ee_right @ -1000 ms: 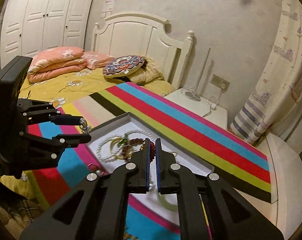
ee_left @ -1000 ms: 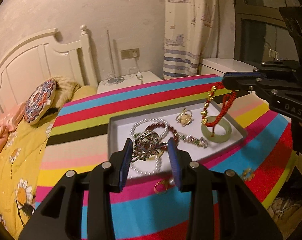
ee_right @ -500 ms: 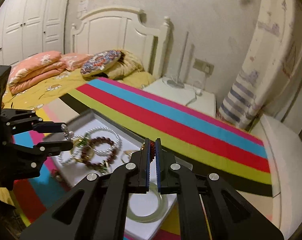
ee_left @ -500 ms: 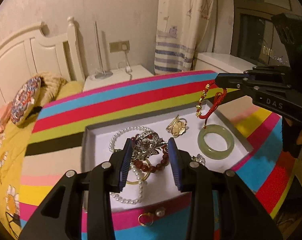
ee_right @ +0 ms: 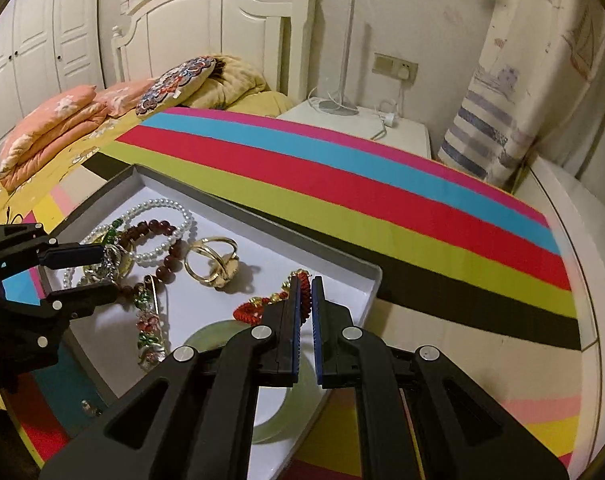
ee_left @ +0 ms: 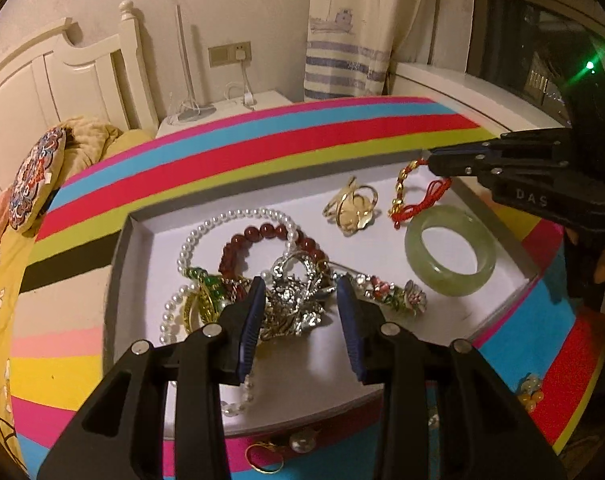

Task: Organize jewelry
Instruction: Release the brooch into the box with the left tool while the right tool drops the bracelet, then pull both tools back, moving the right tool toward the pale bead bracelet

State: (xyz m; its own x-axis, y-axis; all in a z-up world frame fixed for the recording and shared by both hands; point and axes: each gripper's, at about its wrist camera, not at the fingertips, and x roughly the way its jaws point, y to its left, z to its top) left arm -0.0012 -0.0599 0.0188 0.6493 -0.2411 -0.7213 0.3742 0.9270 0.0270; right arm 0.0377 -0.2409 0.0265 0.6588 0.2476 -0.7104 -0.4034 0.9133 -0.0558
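Left gripper (ee_left: 300,312) is held partly open over the tray (ee_left: 118,264), its pads closed on a silver ornament (ee_left: 296,300) from the tangled pile, presumably so that it can be lifted clear of the pearl strand (ee_left: 238,216) and dark red beads (ee_left: 262,234). Further right, the gold ring (ee_left: 352,210) and jade bangle (ee_left: 450,254) lie apart. Right gripper (ee_right: 306,280) is clamped almost shut on the red cord bracelet (ee_right: 254,308), whose free end rests on the tray floor.
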